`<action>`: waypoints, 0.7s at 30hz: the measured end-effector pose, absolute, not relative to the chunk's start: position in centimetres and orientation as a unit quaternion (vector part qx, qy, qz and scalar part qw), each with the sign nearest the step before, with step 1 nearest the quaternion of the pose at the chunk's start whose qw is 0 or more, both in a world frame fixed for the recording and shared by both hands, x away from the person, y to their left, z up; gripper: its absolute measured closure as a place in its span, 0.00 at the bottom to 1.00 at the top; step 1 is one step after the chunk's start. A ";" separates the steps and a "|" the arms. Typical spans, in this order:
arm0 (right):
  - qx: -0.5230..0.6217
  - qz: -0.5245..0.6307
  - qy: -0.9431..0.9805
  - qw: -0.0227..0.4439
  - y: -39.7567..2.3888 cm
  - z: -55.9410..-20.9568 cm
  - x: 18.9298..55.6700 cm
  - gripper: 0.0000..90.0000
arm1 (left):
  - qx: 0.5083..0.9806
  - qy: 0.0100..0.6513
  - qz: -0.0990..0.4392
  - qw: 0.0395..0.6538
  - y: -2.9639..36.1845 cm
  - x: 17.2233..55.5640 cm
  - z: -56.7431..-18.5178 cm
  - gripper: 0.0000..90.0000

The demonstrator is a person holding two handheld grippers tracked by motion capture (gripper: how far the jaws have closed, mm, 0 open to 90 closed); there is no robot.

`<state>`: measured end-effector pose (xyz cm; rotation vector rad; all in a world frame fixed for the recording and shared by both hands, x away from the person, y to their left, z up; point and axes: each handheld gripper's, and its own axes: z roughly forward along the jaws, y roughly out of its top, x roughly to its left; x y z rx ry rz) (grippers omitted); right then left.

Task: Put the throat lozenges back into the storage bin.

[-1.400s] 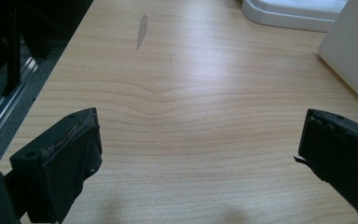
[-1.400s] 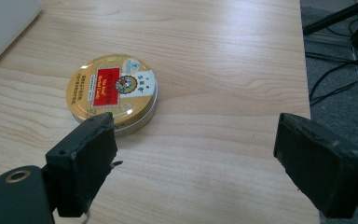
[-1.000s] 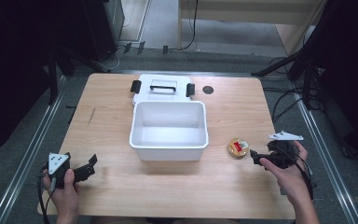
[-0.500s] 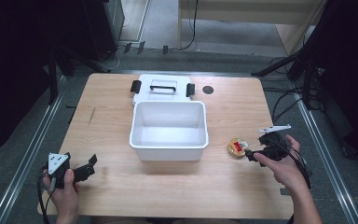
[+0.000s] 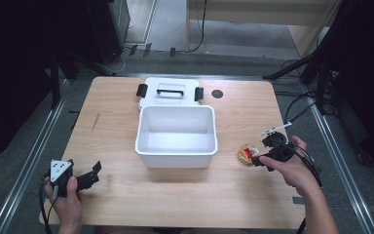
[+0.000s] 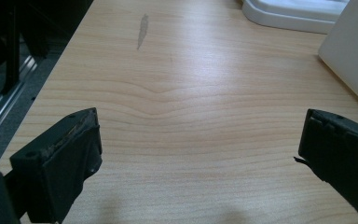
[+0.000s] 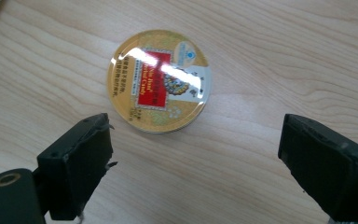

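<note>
One round gold tin (image 7: 158,81) with a red label lies flat on the desk (image 5: 175,195), to the right of the white bin (image 5: 176,134) and clear of its wall. Your right tool (image 5: 259,158) sits just beside the tin on its right side, tips pointing at it; in the right gripper view the tin lies ahead of the two black jaws, closer to the left-hand one, with bare wood between that jaw's pad and the tin's rim. Those jaws have just been opening and now stand well apart, with nothing between them and no pad pressing on the tin. Your right hand (image 5: 294,170) wraps the tool's body, its cable trailing off toward the desk's right edge. The bin is open-topped and stands near the middle of the desk. Its white lid (image 5: 170,92), with black handle and two black side clips, lies flat directly behind it, touching or nearly touching the back rim. Your left tool (image 5: 93,173) rests at the near-left corner of the desk, well apart from bin and tin. In the left gripper view its jaws are spread wide over bare wood, holding nothing.
</note>
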<state>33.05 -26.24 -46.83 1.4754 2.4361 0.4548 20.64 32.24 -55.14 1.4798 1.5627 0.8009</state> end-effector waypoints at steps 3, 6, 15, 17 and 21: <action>0.497 0.142 0.847 0.121 -25.6 -46.9 33.3 0.09 | 0.588 0.620 0.318 0.410 32.2 20.6 -55.1 0.00; 0.490 0.128 0.854 0.118 -25.2 -46.9 33.6 0.06 | 0.588 0.620 0.318 0.410 32.2 20.6 -55.1 0.00; 0.476 0.100 0.868 0.099 -23.6 -47.1 34.3 0.01 | 0.588 0.620 0.318 0.410 32.2 20.7 -55.1 0.00; 0.475 0.095 0.869 0.098 -23.4 -47.2 34.5 0.01 | 0.588 0.620 0.318 0.410 32.2 20.7 -55.1 0.00; 0.474 0.081 0.871 0.098 -22.9 -47.4 35.0 0.01 | 0.588 0.621 0.318 0.411 32.2 20.7 -55.1 0.00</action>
